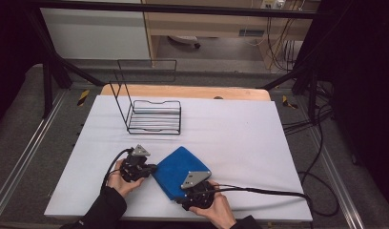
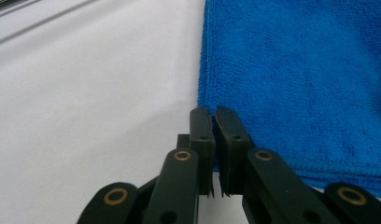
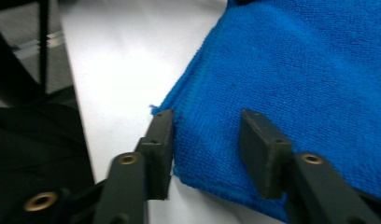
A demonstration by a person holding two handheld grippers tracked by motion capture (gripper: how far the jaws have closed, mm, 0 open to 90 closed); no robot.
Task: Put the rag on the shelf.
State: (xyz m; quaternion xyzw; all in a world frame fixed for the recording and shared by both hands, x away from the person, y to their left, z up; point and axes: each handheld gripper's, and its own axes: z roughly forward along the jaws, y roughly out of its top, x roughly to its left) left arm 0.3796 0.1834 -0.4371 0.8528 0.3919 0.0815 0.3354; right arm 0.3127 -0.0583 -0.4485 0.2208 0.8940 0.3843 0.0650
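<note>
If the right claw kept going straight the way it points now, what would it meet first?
The folded blue towel. The right claw already straddles its near corner, jaws apart with cloth between them, so going on it would likely push into the towel lying on the white table.

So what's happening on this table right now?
A person is working a folded blue cloth on a white table with two handheld grippers. The left gripper is shut at the cloth's left edge; whether it pinches any fabric is unclear. The right gripper straddles the near corner, not yet clamped. A black wire rack stands behind.
</note>
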